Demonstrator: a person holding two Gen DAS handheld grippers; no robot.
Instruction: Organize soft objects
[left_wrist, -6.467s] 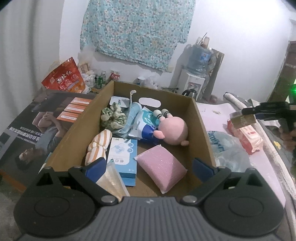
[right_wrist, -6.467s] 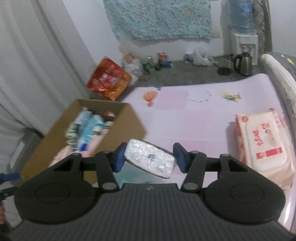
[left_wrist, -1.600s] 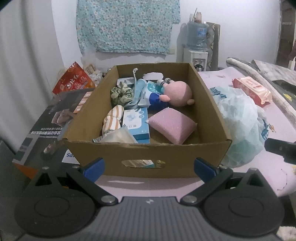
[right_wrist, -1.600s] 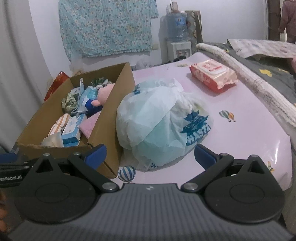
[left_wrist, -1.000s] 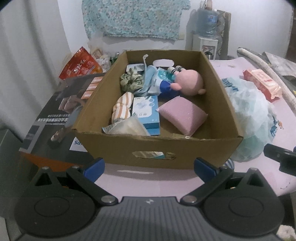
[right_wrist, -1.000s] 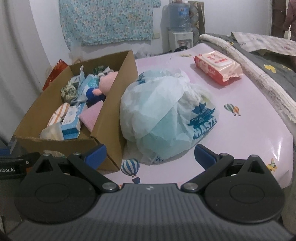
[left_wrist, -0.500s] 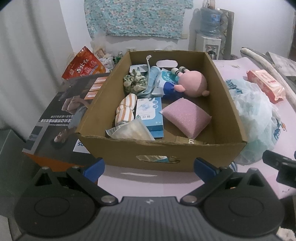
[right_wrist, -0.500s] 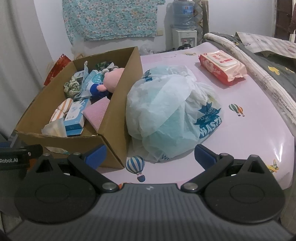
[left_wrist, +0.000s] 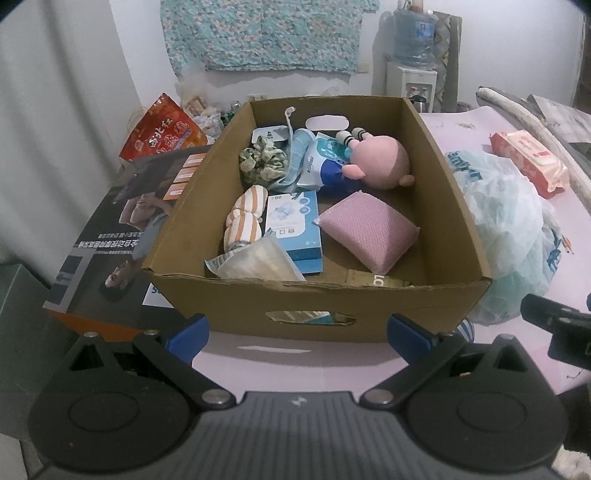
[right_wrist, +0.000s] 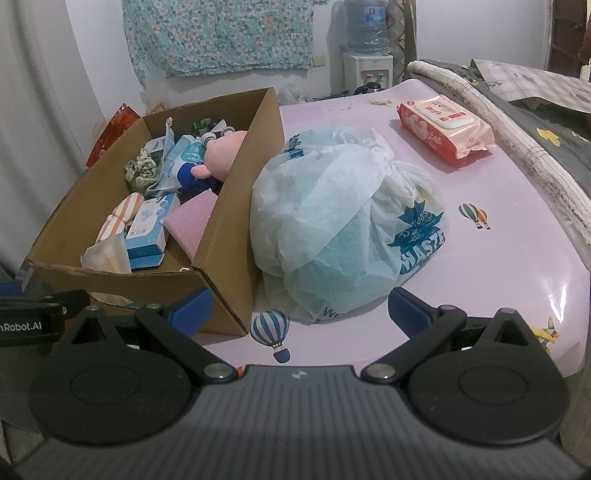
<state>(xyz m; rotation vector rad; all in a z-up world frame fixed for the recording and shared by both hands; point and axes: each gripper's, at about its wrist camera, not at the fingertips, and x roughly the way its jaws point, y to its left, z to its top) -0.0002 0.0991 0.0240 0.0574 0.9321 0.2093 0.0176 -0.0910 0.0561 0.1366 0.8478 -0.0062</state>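
Both grippers' blue-tipped fingers (left_wrist: 186, 334) spread wide, empty, short of the open brown cardboard box (left_wrist: 314, 299).
Held soft items, nearest partly hidden behind front wall: pink quilted pad (left_wrist: 367, 230), crinkled translucent packet (left_wrist: 258, 262); knotted white plastic bag (right_wrist: 343, 229) touching its side.

Box (left_wrist: 317, 299) open above; bag (right_wrist: 343, 236) crowds its side

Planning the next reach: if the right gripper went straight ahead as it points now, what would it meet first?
Most likely the tied white plastic bag; the open right gripper points at its near side, with bare pink tabletop before it.
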